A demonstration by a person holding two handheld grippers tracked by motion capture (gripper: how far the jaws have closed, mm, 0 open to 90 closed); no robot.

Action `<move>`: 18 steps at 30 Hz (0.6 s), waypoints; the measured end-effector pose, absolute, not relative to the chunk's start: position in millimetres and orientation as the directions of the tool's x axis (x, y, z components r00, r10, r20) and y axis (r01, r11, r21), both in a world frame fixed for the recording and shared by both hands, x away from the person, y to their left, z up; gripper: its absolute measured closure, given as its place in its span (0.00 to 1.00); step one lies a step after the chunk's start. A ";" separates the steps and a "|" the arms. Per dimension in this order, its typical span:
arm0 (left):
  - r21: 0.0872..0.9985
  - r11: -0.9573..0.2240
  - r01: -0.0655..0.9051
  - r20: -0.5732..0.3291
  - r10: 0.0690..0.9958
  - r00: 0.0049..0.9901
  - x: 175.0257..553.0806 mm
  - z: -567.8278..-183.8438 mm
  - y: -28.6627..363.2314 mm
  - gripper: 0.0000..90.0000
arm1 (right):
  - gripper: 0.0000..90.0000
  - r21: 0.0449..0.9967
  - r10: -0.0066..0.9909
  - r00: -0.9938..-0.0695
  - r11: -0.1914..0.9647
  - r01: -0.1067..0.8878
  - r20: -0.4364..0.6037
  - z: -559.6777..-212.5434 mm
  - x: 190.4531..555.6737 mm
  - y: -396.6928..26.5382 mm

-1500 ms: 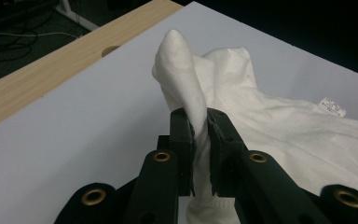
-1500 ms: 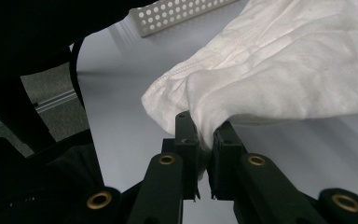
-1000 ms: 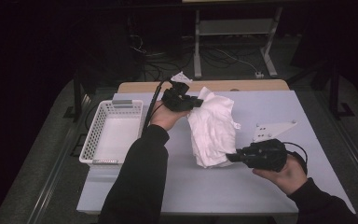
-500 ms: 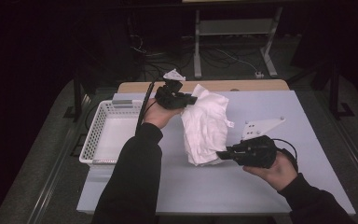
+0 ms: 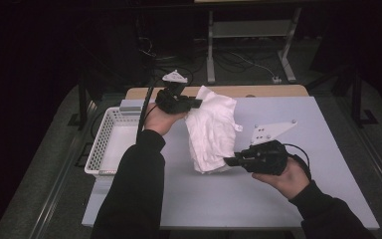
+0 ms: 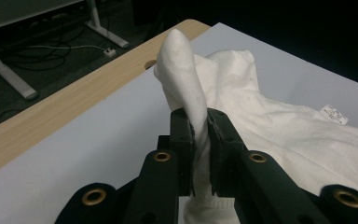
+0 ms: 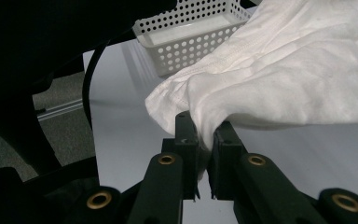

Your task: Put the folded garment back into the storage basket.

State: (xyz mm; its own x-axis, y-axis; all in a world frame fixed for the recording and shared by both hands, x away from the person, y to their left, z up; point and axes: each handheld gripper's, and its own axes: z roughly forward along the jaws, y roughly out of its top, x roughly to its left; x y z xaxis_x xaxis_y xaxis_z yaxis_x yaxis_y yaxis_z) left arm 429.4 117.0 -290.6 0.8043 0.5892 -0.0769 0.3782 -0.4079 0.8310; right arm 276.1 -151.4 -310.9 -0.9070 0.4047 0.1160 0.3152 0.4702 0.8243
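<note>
White cloth point(image 5: 211, 129) — some cotton garment with a stitched hem and a small tag point(image 6: 333, 114) — is off the table point(image 5: 278, 199), hung between the two grippers. Left gripper point(image 5: 199, 103) has a bunched corner at the far end; in the left gripper view the jaws are clamped tight on a twisted fold that pokes up past the tips. Right gripper point(image 5: 227, 161) has the near end, jaws pinched shut on the hem edge, clear in the right gripper view.

Position: over the middle of the table, slightly left of centre, just right of the white perforated basket point(image 5: 110, 144). Its shadow shows on the tabletop under the lower end, so it looks fully lifted, though I can't be sure the lowest fold isn't brushing the surface.

Progress, my read: pickup is done, both ends secured. Cloth is crumpled rather than spread, no fold or flat layout yet — and the basket looks empty. So whatever comes next, spreading, folding or dropping it in the basket, is all still to do. Early-to-mid stage.

Orientation: long axis runs from the far-left grip to the near-right grip, roughly away from the person with a slight diagonal. Far end sits higher in the frame; the bulk sags between the two pinch points.
</note>
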 end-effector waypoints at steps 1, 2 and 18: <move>0.832 -0.409 0.376 -0.073 0.590 0.804 429.5 -290.1 118.4 0.90 | 0.91 0.824 0.403 -0.908 0.473 0.313 0.114 -310.8 276.6 -149.6; 0.832 -0.409 0.376 -0.073 0.590 0.804 429.5 -290.1 118.4 0.90 | 0.91 0.824 0.403 -0.908 0.473 0.313 0.114 -310.8 276.6 -149.6; 0.839 -0.388 0.381 -0.075 0.611 0.788 431.2 -281.2 140.4 0.90 | 0.91 0.830 0.378 -0.920 0.476 0.291 0.106 -305.8 285.0 -129.8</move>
